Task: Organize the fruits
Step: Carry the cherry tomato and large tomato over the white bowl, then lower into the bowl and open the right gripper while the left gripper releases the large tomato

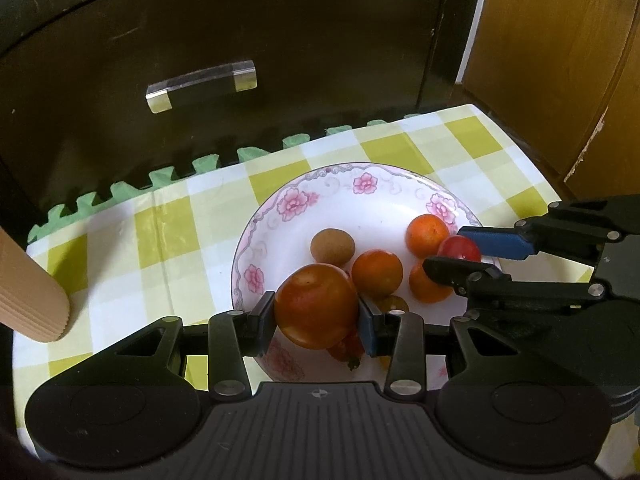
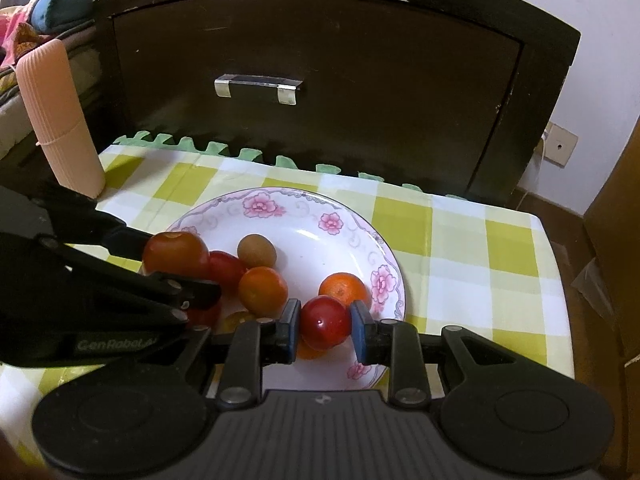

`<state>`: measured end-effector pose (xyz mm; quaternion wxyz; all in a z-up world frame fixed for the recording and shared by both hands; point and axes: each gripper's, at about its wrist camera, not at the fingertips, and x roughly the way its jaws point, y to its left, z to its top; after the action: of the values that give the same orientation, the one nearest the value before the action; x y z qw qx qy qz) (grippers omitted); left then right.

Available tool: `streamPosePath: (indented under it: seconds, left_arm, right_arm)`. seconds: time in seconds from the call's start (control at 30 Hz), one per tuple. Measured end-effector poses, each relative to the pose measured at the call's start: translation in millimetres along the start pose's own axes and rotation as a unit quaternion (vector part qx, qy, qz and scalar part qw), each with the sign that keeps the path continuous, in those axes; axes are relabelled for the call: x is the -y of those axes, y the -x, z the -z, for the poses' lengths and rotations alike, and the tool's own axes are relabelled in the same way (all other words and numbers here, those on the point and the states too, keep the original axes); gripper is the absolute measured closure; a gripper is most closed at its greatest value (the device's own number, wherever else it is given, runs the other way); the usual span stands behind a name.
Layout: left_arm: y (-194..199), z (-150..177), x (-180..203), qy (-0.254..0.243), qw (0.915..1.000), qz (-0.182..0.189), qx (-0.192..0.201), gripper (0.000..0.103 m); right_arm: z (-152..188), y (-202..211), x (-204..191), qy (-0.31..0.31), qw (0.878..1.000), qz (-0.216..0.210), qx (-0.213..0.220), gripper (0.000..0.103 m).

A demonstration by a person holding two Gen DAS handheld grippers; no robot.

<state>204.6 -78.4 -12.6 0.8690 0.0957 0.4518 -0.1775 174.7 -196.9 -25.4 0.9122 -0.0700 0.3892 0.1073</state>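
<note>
A white plate with pink flowers (image 1: 296, 196) (image 2: 280, 196) sits on a yellow-checked cloth and holds the fruit. My left gripper (image 1: 316, 320) (image 2: 168, 266) is shut on a large red-orange tomato (image 1: 316, 306) (image 2: 176, 254) over the plate's near-left part. My right gripper (image 2: 325, 330) (image 1: 468, 254) is shut on a small red tomato (image 2: 325, 322) (image 1: 459, 249) at the plate's right side. Loose in the plate lie a brown kiwi (image 1: 333, 246) (image 2: 256, 251), oranges (image 1: 377, 272) (image 1: 427, 235) (image 2: 263, 289) (image 2: 344, 288) and another small red fruit (image 2: 226, 266). More small fruit is partly hidden beneath the large tomato.
A pink ribbed cylinder (image 2: 60, 120) (image 1: 32, 292) stands at the table's left corner. Close behind the table is a dark cabinet front with a clear handle (image 1: 200, 86) (image 2: 258, 88). A green foam mat edge (image 1: 160, 178) shows under the cloth. A wooden panel (image 1: 560, 60) is at the right.
</note>
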Motion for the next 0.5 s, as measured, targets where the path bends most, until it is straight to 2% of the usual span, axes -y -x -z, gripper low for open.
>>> streamPosePath:
  seconds: [0.37, 0.5]
  left_arm:
    - [0.7, 0.1, -1.5, 0.007, 1.0000, -0.001, -0.002, 0.053]
    - [5.2, -0.9, -1.6, 0.009, 0.9999, -0.003, 0.008, 0.048]
  right_arm:
    - [-0.1, 2.6, 0.9, -0.003, 1.000, -0.007, 0.003, 0.076]
    - [-1.3, 6.7, 5.1, -0.017, 1.000, -0.012, 0.008, 0.075]
